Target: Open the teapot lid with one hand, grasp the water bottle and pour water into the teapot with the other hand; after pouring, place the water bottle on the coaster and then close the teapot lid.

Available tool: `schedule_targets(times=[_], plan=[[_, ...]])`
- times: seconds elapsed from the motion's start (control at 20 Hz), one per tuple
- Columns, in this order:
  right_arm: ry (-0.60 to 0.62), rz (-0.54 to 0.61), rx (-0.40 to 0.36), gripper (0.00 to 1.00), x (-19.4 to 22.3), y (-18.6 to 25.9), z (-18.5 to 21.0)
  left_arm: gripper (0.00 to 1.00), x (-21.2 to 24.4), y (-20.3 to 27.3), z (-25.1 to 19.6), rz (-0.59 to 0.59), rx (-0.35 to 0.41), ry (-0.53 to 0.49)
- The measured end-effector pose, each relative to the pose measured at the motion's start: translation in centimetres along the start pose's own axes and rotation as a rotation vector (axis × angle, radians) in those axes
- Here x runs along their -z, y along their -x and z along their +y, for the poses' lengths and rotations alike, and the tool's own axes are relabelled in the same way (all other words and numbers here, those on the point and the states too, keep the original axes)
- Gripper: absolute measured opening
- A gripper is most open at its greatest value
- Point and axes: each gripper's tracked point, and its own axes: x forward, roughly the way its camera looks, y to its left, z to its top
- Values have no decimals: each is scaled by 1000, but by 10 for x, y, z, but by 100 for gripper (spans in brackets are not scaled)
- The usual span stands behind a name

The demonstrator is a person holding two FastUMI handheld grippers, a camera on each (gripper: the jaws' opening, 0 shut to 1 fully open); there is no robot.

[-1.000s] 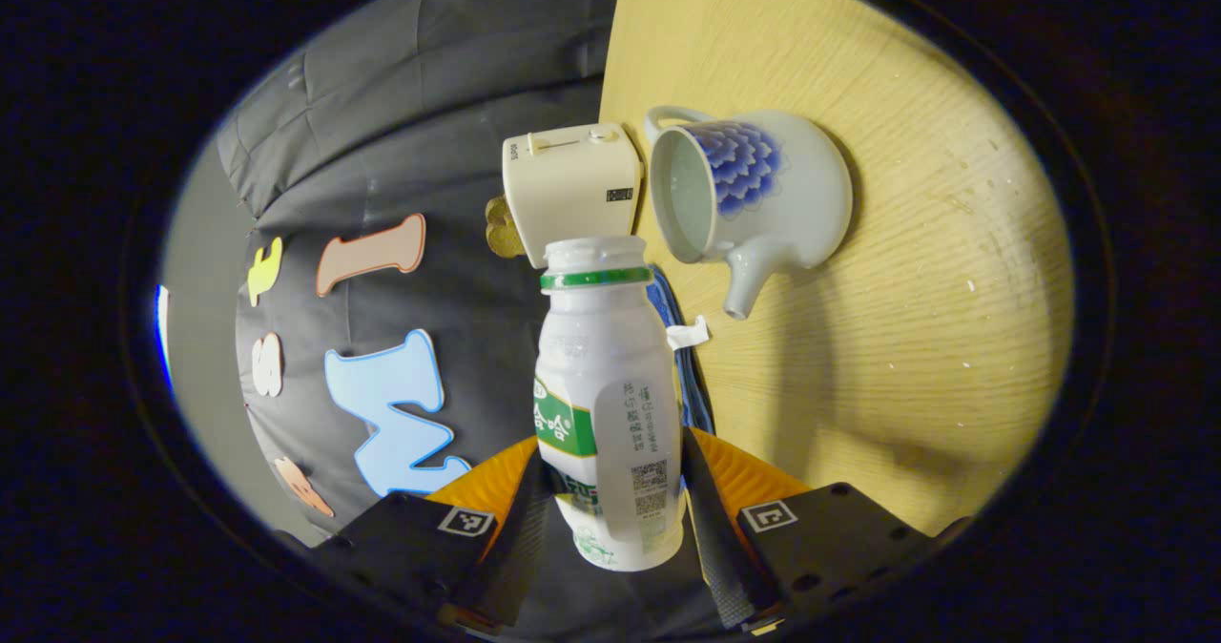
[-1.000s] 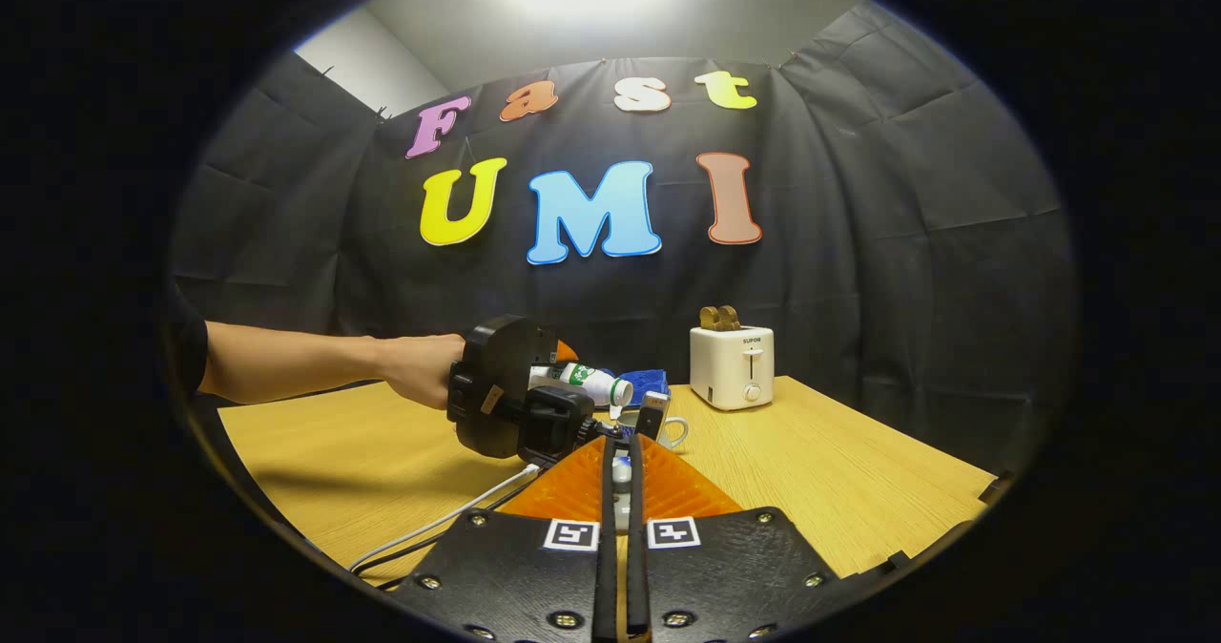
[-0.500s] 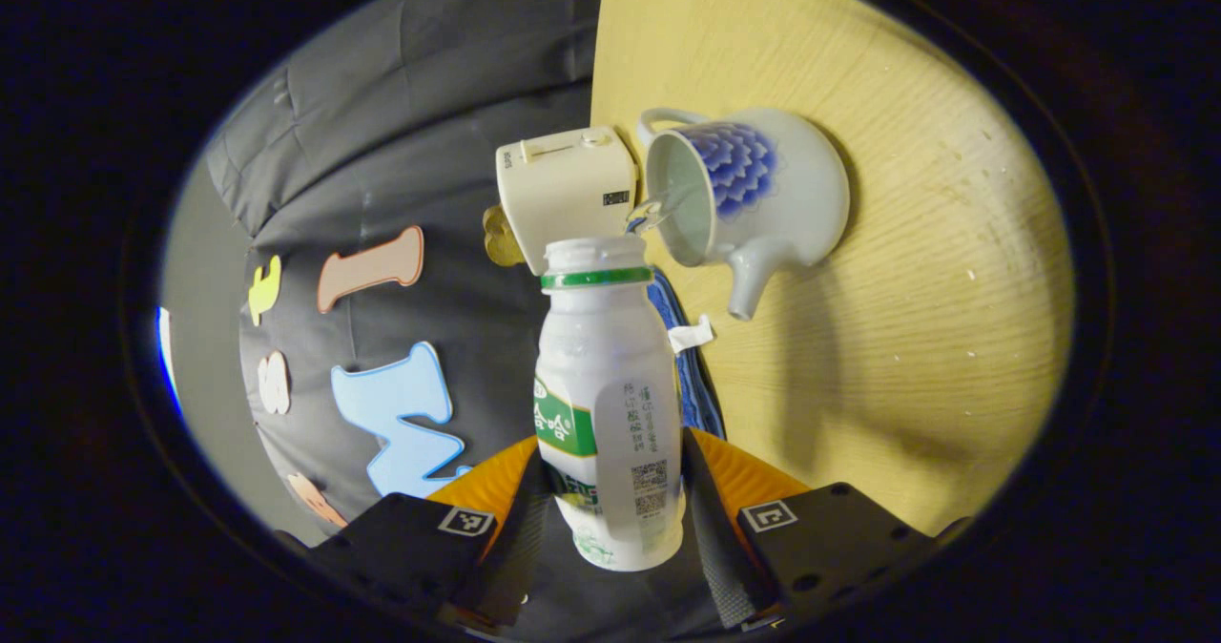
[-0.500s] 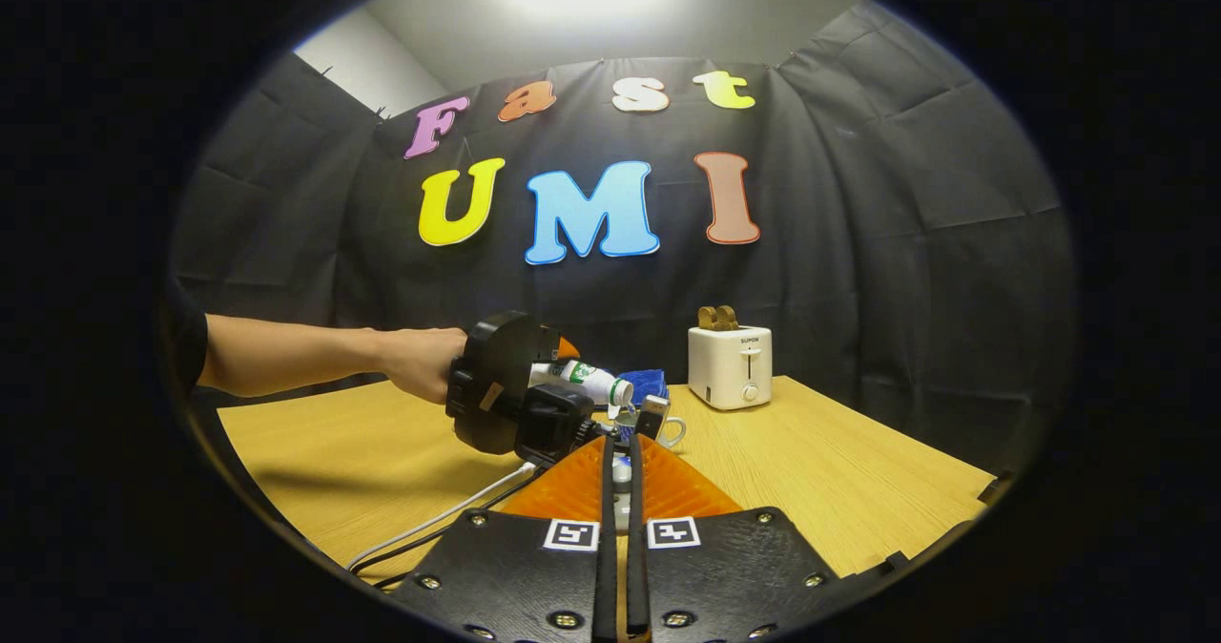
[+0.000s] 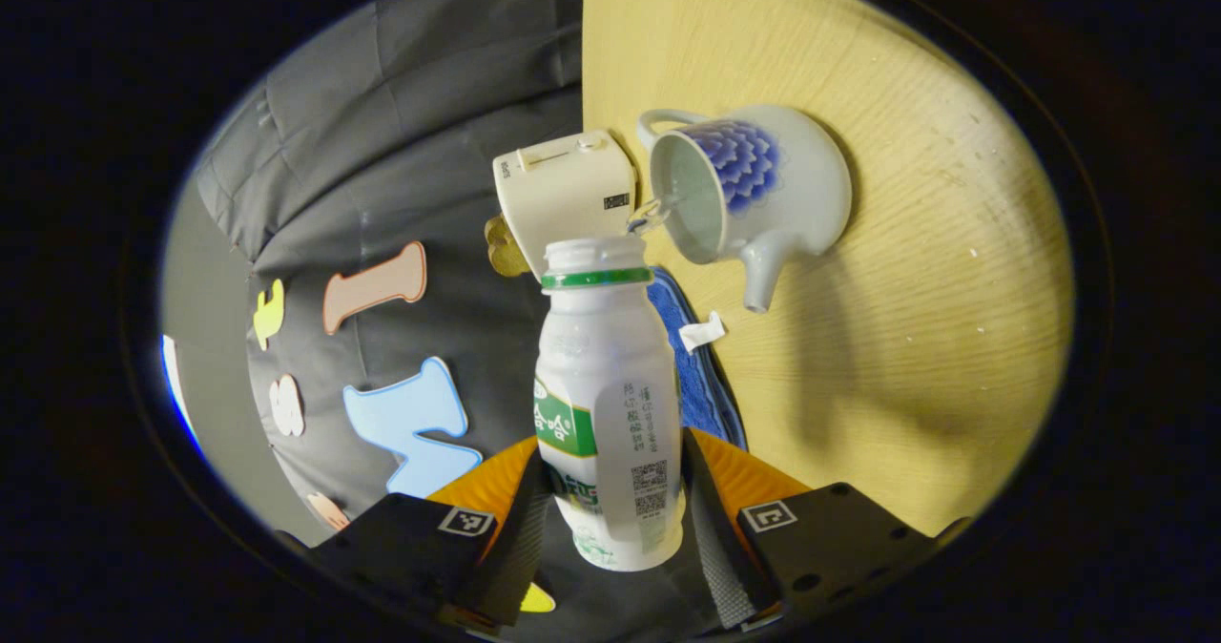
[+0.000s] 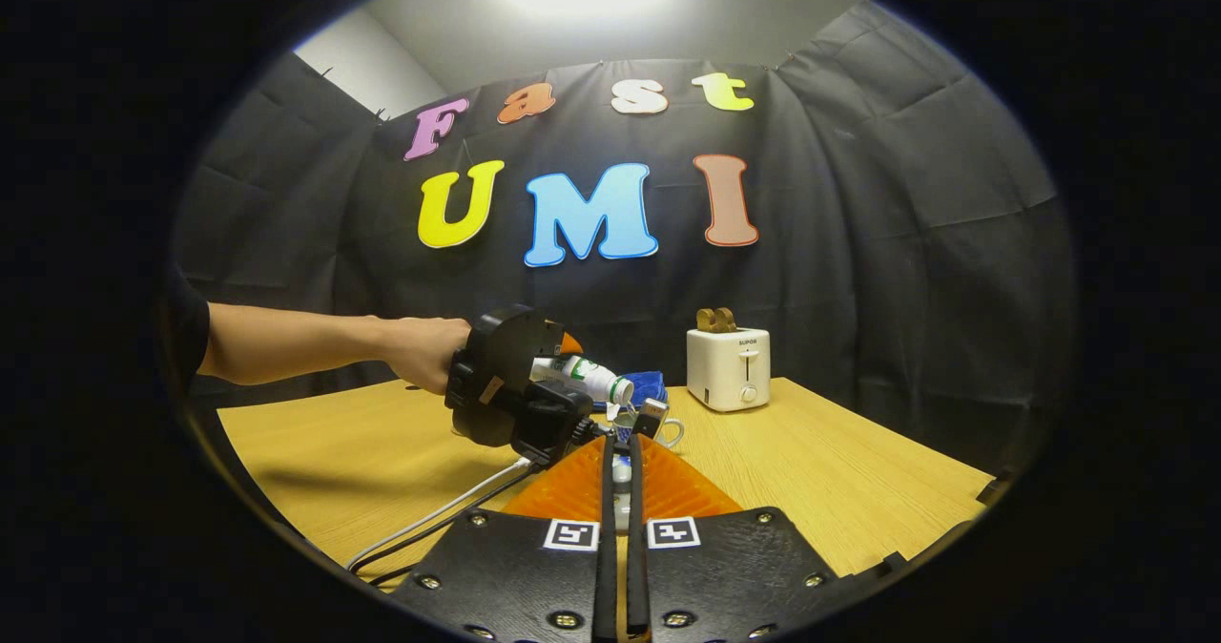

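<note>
A white water bottle (image 5: 601,376) with a green neck ring lies tipped on its side, and my left gripper (image 5: 615,452) is shut on its lower body. A thin stream of water (image 5: 653,212) runs from its open mouth into the lidless white teapot (image 5: 763,185) with a blue flower. In the right gripper view a hand (image 6: 420,362) holds that gripper and the bottle (image 6: 587,374) over the teapot (image 6: 672,430). My right gripper (image 6: 622,443) is shut on a small white piece, the teapot lid (image 6: 621,471), held nearer than the pot.
A cream toaster (image 5: 563,190) stands behind the teapot near the wall, also the toaster (image 6: 728,368). A blue cloth coaster (image 5: 701,385) with a white tag lies beside the pot. A white cable (image 6: 448,514) trails across the wooden table (image 5: 906,338).
The bottle has tipped a little further and water has started running into the teapot. The hand with the left gripper rose slightly. The right gripper has stayed put.
</note>
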Motion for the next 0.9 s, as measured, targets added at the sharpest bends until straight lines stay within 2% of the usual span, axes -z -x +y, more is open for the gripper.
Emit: schedule_targets(times=[0.1,0.25,0.35,0.4,0.65,0.7,0.75,0.8,0.85,0.9], plan=[[-3,-2,5,4,0,0,-1,74,0,0,3,0,-4,-14],[-2,0,6,4,1,-1,-2,84,0,0,8,-2,-13,-28],[-3,-2,3,4,1,-1,-1,84,-1,-1,11,-5,-16,-35],[-3,-3,3,4,0,-1,-1,79,-1,-1,10,-5,-16,-37],[4,-8,0,4,-1,-3,0,79,-1,-2,14,-4,-17,-71],[3,-7,-1,4,0,-3,0,74,-1,-2,15,-5,-18,-80],[3,-6,-3,4,0,-4,0,84,-2,-2,15,-6,-19,-84],[2,-6,-3,4,0,-3,0,79,-3,-2,16,-9,-17,-87],[3,-7,-4,4,0,-3,0,79,-3,-2,17,-11,-17,-93],[5,-8,-4,4,-1,-4,0,84,-5,-3,18,-13,-21,-102]])
